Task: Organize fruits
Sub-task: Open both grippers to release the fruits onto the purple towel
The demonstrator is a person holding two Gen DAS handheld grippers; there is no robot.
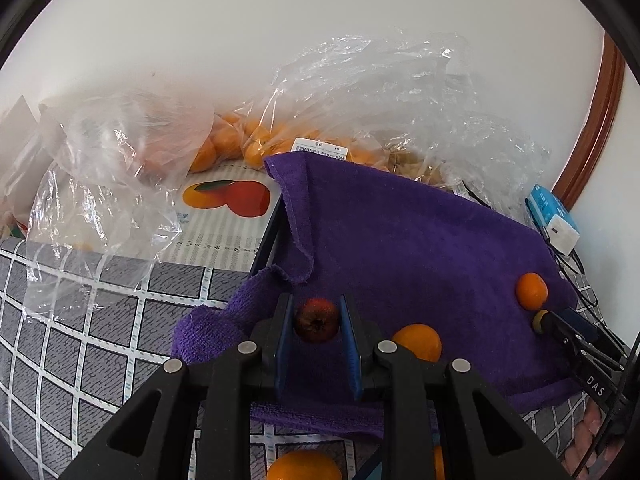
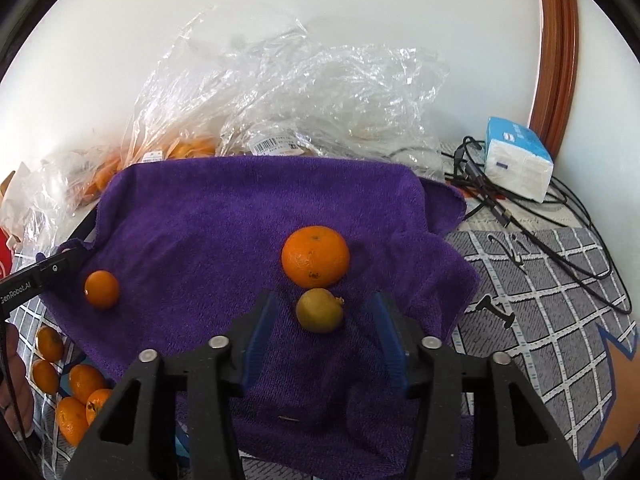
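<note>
- White wall is backing a table covered in a grey grid-pattern cloth [image 2: 552,312], with a purple towel [image 2: 224,216] lying spread across the middle.
- Left gripper [image 1: 317,322] is pinching a small dark-red fruit [image 1: 316,319] between its blue pads, just above the towel's near left edge.
- Right gripper [image 2: 322,336] is hovering with fingers spread wide; a small yellow-green fruit [image 2: 320,310] is sitting on the towel between them, touching neither pad.
- Large orange [image 2: 315,256] is resting just behind the yellow-green fruit, apparently touching it.
- Smaller orange [image 2: 101,289] is lying near the towel's left edge.
- Clear plastic bags [image 2: 304,92] holding more oranges are piling up against the wall.
- Tissue pack [image 2: 518,160] and black cables [image 2: 532,216] are sitting at the right.
</note>
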